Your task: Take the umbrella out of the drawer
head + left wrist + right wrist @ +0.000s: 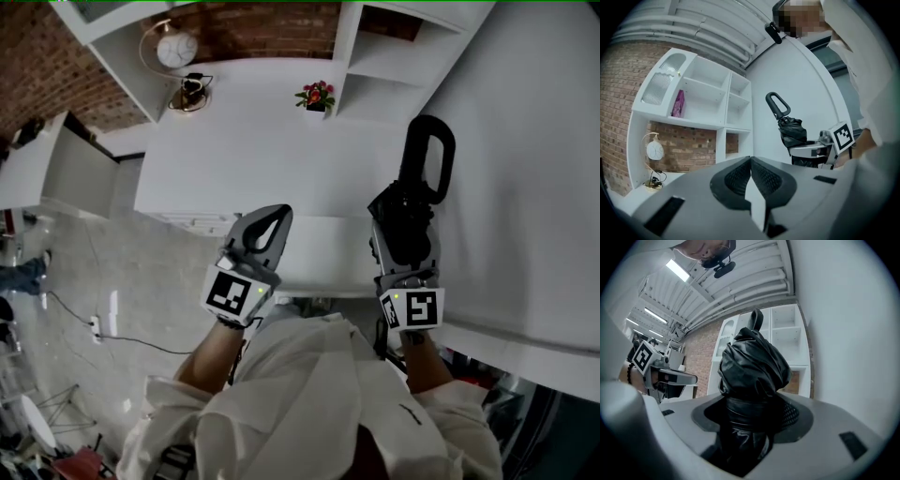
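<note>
A black folded umbrella with a loop handle stands upright in my right gripper, which is shut on its bundled fabric, held above the white cabinet top. In the right gripper view the umbrella fills the space between the jaws of my right gripper. My left gripper hovers to the left of it, shut with nothing held; its pads meet in the left gripper view. From there the umbrella rises to the right. The drawer is hidden below my arms.
A round clock and a small flower pot stand at the back of the cabinet top. White shelves hang on the brick wall above, with a pink item. A white wall runs close on the right.
</note>
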